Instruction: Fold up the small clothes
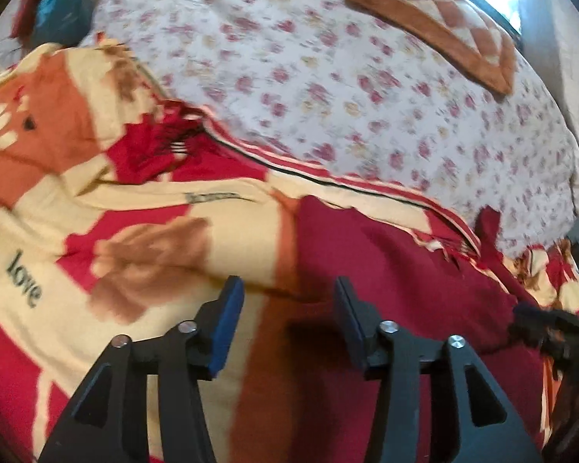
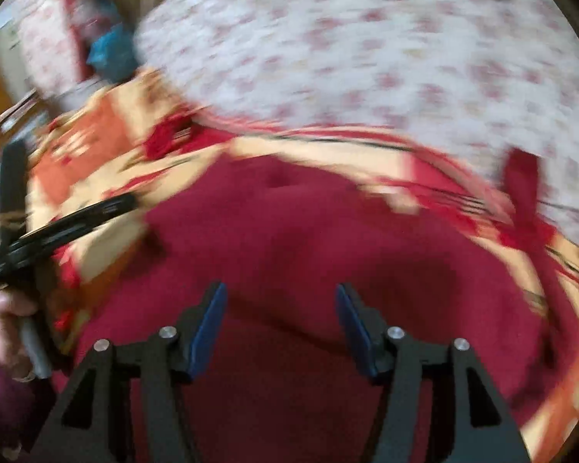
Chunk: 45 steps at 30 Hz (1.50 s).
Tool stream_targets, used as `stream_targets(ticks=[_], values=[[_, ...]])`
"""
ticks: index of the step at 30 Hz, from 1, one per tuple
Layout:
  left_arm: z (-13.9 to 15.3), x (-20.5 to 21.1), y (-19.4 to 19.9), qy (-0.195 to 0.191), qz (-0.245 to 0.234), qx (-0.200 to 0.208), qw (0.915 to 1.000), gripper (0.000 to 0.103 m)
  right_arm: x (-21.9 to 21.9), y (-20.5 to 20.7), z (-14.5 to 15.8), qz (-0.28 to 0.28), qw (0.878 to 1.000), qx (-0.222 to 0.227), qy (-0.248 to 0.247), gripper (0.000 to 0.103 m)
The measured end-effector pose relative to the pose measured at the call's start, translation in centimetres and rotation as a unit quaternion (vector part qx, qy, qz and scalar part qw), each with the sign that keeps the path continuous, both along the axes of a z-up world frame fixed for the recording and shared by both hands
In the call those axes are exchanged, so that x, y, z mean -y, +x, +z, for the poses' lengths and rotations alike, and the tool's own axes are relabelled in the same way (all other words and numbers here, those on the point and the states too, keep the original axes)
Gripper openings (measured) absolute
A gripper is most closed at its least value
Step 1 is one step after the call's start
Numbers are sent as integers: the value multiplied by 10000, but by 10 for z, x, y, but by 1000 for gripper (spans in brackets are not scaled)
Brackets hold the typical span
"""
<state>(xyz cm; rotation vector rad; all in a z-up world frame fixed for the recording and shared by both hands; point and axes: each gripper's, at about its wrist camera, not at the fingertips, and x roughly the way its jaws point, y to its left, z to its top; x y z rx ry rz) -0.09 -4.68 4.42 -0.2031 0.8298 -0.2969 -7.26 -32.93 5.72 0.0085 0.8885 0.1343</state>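
Observation:
A dark red small garment [image 1: 397, 262] lies spread on a red, cream and orange blanket [image 1: 96, 208]. In the left wrist view my left gripper [image 1: 289, 301] is open and empty, hovering over the garment's left edge. In the right wrist view, which is blurred, the garment [image 2: 289, 239] fills the middle, with one strap or sleeve [image 2: 523, 181] sticking up at the far right. My right gripper [image 2: 281, 308] is open and empty above the garment's near part. The left gripper [image 2: 58, 227] shows at the left of the right wrist view, held by a hand.
A white floral bedsheet [image 1: 328, 77] covers the bed beyond the blanket. A brown and cream patterned pillow [image 1: 444, 19] lies at the far right near a bright window. A blue item [image 1: 58, 11] and clutter sit at the far left.

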Motion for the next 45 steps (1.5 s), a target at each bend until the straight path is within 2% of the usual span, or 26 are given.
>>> stream_targets(ticks=[2, 5, 6, 11, 14, 16, 17, 20, 21, 23, 26, 28, 29, 30, 32, 35, 38, 40, 45], values=[[-7, 15, 4, 240, -161, -128, 9995, 29, 37, -3, 11, -561, 9983, 65, -164, 63], [-25, 22, 7, 592, -70, -423, 9973, 29, 90, -7, 20, -1330, 9909, 61, -193, 64], [-30, 19, 8, 492, -58, -501, 9975, 29, 102, -7, 20, -1455, 9892, 64, -164, 64], [-32, 11, 4, 238, -50, -465, 9986, 29, 115, 7, -1, -1499, 9885, -54, -163, 64], [-33, 10, 2, 227, -44, -437, 9988, 30, 113, 24, -25, -1449, 9889, -320, -21, 63], [-33, 10, 2, 213, -43, -432, 9988, 30, 111, 31, -40, -1420, 9886, -497, -102, 40], [-33, 10, 2, 204, -41, -431, 9989, 30, 111, 33, -45, -1405, 9884, -566, -145, 14], [-34, 9, 5, 185, -38, -436, 9989, 30, 112, 22, -35, -1511, 9881, -239, -136, 11], [-34, 10, 5, 191, -38, -435, 9989, 31, 113, 18, -30, -1571, 9874, -93, -194, 5], [-34, 10, 5, 230, -49, -426, 9988, 31, 118, 14, -26, -1723, 9847, 39, -263, 5], [-34, 11, 4, 270, -52, -406, 9988, 31, 121, 21, -44, -1739, 9839, -316, -254, 6], [-34, 11, 3, 226, -52, -409, 9989, 31, 121, 21, -45, -1791, 9829, -306, -300, 7], [-34, 11, 3, 215, -54, -404, 9989, 31, 122, 18, -40, -1861, 9819, -249, -241, 18], [-34, 11, 2, 214, -54, -395, 9990, 31, 123, 15, -37, -1935, 9807, -208, -188, 34], [-33, 12, 1, 279, -44, -368, 9989, 31, 121, 5, -26, -2023, 9792, -53, -119, 53], [-26, 16, -2, 469, 36, -382, 9982, 31, 109, -6, -13, -1795, 9837, 29, -127, 54], [-10, 23, -9, 717, -4, -225, 9972, 31, 92, -7, -6, -1452, 9893, 34, 124, 54], [4, 31, -14, 923, -87, -13, 9957, 31, 76, -2, -7, -1205, 9926, 10, 146, 54], [20, 47, 0, 1113, -149, 59, 9937, 31, 31, 20, -15, -716, 9972, -3, 199, 54]])
